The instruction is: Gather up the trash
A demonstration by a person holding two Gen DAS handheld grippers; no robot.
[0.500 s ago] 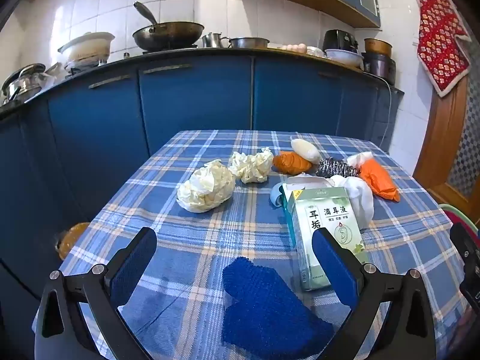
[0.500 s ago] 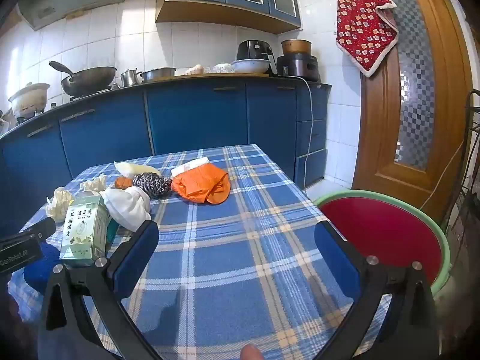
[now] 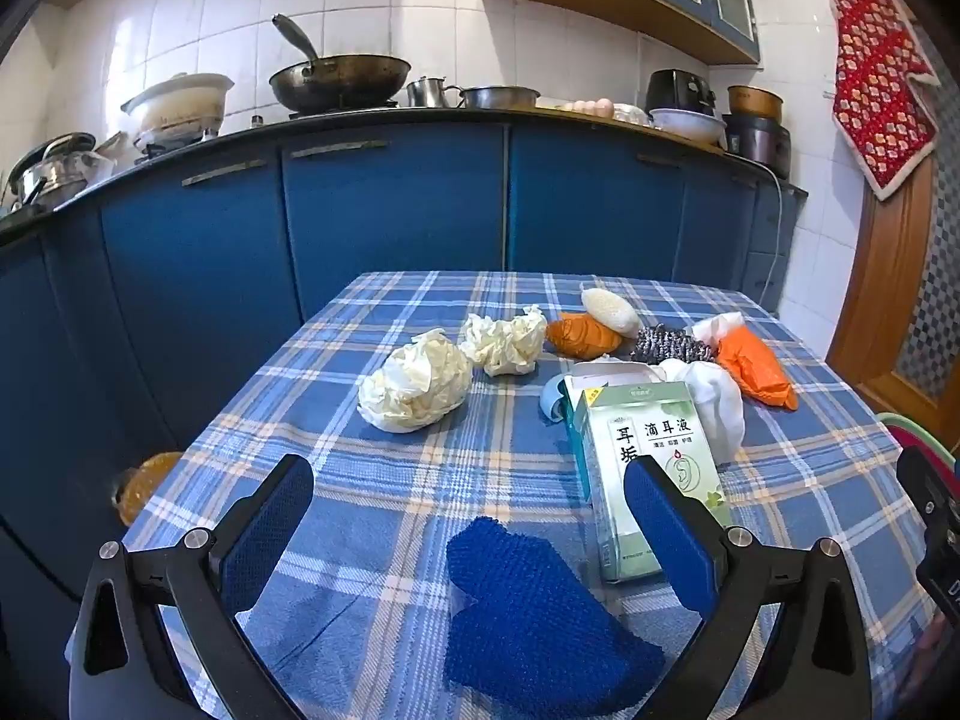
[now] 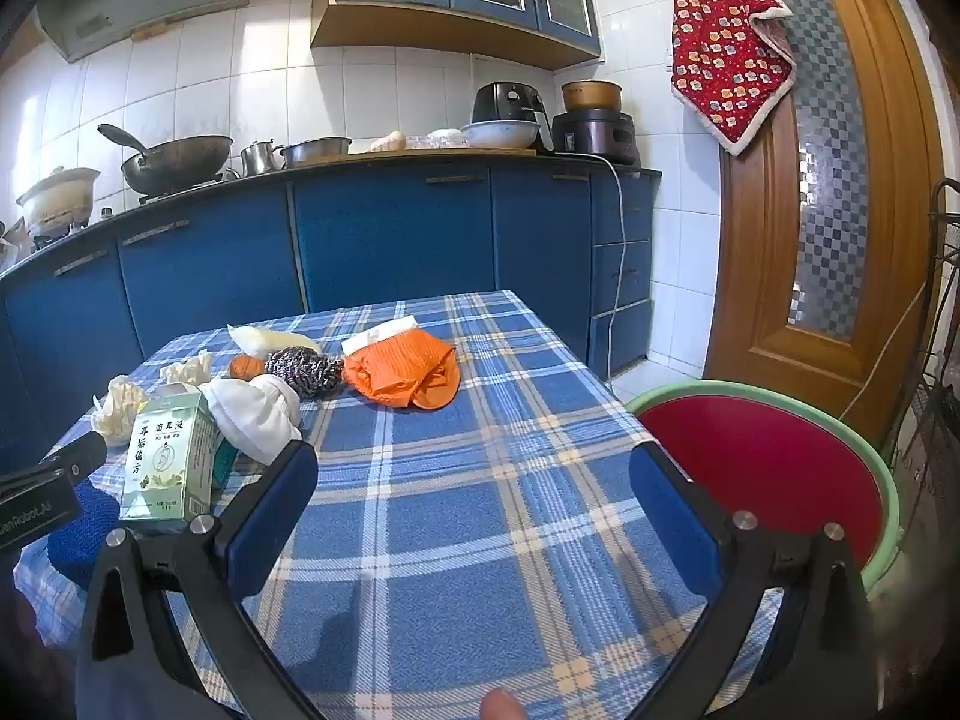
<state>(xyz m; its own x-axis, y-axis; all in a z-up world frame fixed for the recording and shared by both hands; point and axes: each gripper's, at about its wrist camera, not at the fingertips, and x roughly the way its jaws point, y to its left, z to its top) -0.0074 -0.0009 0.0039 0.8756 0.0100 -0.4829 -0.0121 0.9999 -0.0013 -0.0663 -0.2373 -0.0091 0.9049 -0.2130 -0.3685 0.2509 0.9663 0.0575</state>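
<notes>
Blue plaid tablecloth (image 3: 420, 480) covers the whole table, and the junk is spread across its far half. Left gripper (image 3: 468, 516) hangs over the near edge with its jaws spread wide and nothing between the pads, just a blue knitted cloth (image 3: 534, 612) lying on the table below and between the two fingers, no contact that I can see. Right next to its right finger stands a green and white medicine box (image 3: 648, 468), top flap open, sort of leaning back. Behind the box there's a white rag (image 3: 714, 402) and a little light-blue thing (image 3: 552, 399) poking out beside it, can't tell what that is.

Further back on the left are two crumpled paper balls (image 3: 414, 387), just beside each other. Then a row along the far side: an orange wad (image 3: 579, 336), a whitish oval sponge (image 3: 609, 309) touching it, a steel wool scrubber (image 3: 669, 345), and an orange glove (image 4: 408, 372) with a white cuff lying flat.

Right gripper (image 4: 474, 504) is also wide open and holding nothing, hovering over a bare patch of the cloth, well apart from the pile. Off the table's right side sits a red basin with a green rim (image 4: 768, 450), lower than the tabletop. A fingertip (image 4: 501, 708) peeks in at the bottom of the right view.
</notes>
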